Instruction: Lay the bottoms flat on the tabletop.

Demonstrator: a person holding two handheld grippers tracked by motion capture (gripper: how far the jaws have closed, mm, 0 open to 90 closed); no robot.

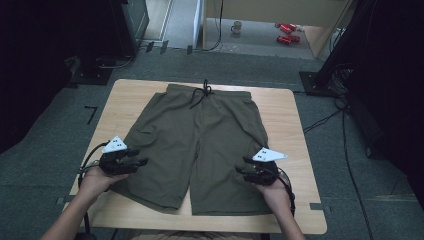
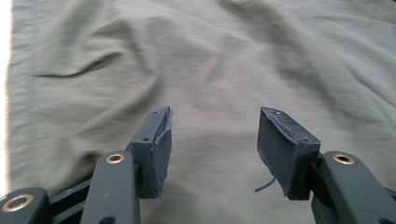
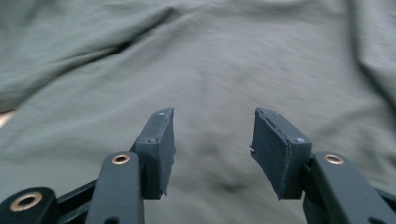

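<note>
Lying flat, the shorts (image 1: 197,145) cover mid-table (image 1: 295,130), bare wood at every edge. The left gripper (image 1: 142,161) and right gripper (image 1: 241,165) hover at the leg sides, jaws apart, empty.

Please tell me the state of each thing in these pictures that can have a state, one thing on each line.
shorts: spread flat on the table, waistband at the far side, slightly wrinkled.
drawstring: tied, ends lying on the cloth.
left gripper: open, nothing between its fingers, over the shorts' left leg.
right gripper: open, nothing between its fingers, over the shorts' right leg.
table: bears the shorts.
</note>
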